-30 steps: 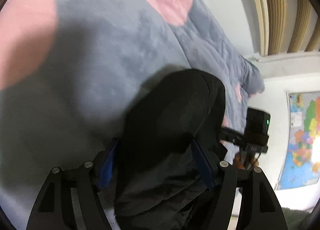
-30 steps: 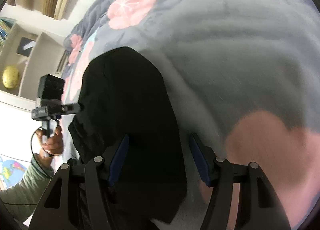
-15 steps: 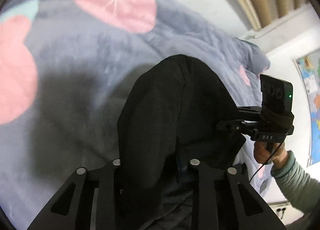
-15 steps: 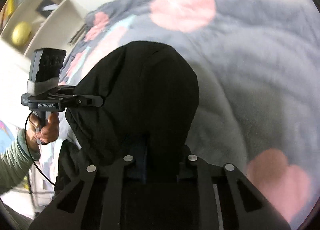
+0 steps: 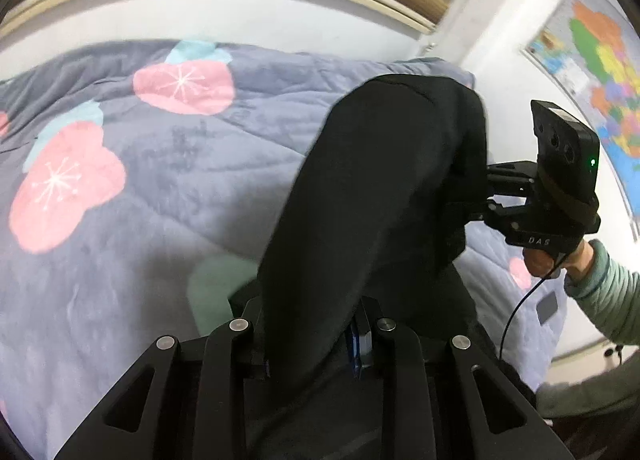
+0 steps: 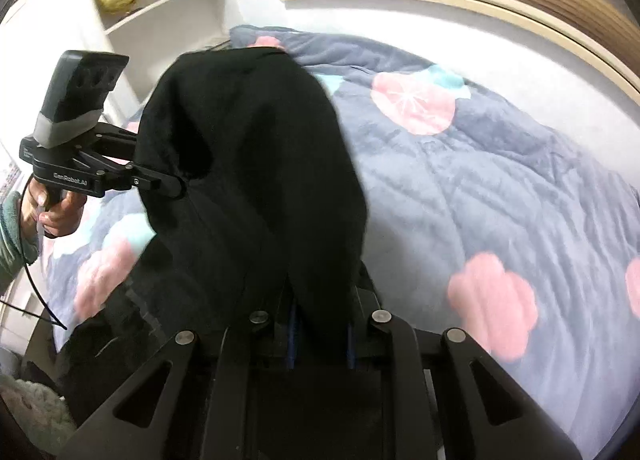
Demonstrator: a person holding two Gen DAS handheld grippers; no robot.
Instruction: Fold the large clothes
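Black fabric fills both views: you have the black garment (image 5: 380,196) pinched in the left gripper (image 5: 316,344) and in the right gripper (image 6: 320,336), each clamped on a bunch of cloth, and it hangs raised above the grey floral quilt (image 5: 168,180). This looks like the lift-and-spread step, before any fold. Next you probably need to draw your hands apart and lay it flat on the quilt. A second ago both grippers stood spread around the garment low on the bed; since then they have closed on it and lifted it.
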